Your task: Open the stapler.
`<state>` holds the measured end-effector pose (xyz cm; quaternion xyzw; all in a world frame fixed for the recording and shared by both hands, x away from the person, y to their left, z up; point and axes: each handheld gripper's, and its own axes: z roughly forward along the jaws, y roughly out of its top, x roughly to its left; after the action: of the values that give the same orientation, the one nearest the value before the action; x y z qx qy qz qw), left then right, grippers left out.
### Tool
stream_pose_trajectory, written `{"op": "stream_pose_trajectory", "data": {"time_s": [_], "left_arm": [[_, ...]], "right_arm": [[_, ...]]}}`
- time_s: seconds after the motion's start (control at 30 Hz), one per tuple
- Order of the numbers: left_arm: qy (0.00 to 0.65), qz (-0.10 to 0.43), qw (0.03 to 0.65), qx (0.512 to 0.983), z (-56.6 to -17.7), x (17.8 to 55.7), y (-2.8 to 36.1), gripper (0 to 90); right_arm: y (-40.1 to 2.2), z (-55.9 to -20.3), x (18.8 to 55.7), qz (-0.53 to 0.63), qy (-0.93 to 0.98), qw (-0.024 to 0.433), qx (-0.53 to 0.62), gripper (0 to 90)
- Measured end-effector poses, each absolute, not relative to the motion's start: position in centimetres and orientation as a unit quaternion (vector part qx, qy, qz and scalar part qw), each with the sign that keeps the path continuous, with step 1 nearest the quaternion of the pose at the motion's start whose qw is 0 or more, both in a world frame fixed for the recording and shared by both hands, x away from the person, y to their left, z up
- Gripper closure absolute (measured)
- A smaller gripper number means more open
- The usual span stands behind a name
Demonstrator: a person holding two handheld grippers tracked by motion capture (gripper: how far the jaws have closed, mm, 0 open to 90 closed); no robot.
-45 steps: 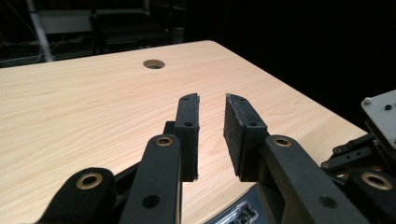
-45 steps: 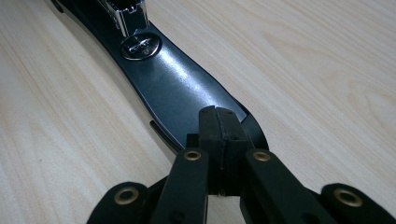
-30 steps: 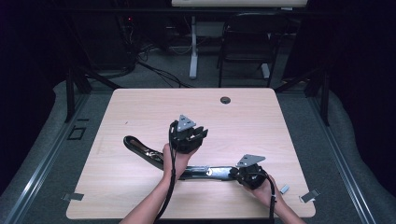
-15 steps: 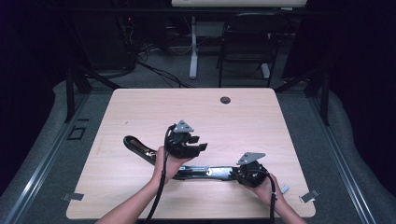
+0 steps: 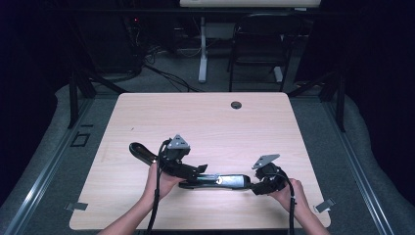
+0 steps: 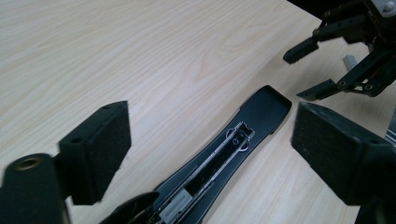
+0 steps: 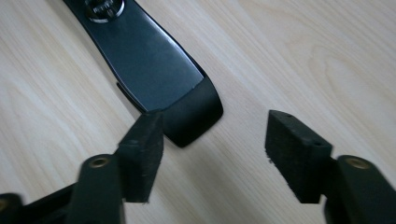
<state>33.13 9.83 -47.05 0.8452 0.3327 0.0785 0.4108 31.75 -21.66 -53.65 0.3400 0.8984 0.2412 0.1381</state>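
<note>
**Both tools let go of the stapler**

I look down on a long black stapler (image 5: 215,180) lying flat near the front of the tabletop (image 5: 205,122), its body running between my two hands. A second dark piece (image 5: 143,152), perhaps its swung-out arm, angles away behind the left hand; I cannot tell if the two are joined. The left tool (image 5: 195,171) sits over the stapler's left part. Its jaws have just been opening and now stand wide apart; in the left gripper view the pads (image 6: 100,149) flank the open staple channel (image 6: 219,158) without touching it. The right tool (image 5: 262,186) waits at the stapler's right end. Its jaws have also just been opening and stand apart; in the right gripper view the stapler's rounded tip (image 7: 194,116) lies just ahead of the left pad (image 7: 142,149), close by but not pinched. As I judge it, the placing is done: the stapler rests on the wood and both grips are released. What is left seems only to draw both hands clear.
</note>
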Motion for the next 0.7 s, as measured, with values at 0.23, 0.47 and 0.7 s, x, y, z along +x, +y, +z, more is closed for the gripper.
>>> {"op": "stream_pose_trajectory", "data": {"time_s": [0.23,0.47,0.7], "left_arm": [[0.32,0.058,0.403,0.856,-47.5,32.2,9.7,0.1],[0.294,0.041,0.407,0.864,-47.6,31.1,9.8,0.0],[0.288,0.03,0.411,0.865,-47.8,31.2,9.7,0.0]], "right_arm": [[-21.3,-52.9,31.7,0.182,0.913,0.156,0.332,17.2],[-22.7,-52.0,32.0,0.186,0.895,0.141,0.38,13.6],[-24.8,-51.7,32.3,0.225,0.885,0.102,0.395,5.7]]}}
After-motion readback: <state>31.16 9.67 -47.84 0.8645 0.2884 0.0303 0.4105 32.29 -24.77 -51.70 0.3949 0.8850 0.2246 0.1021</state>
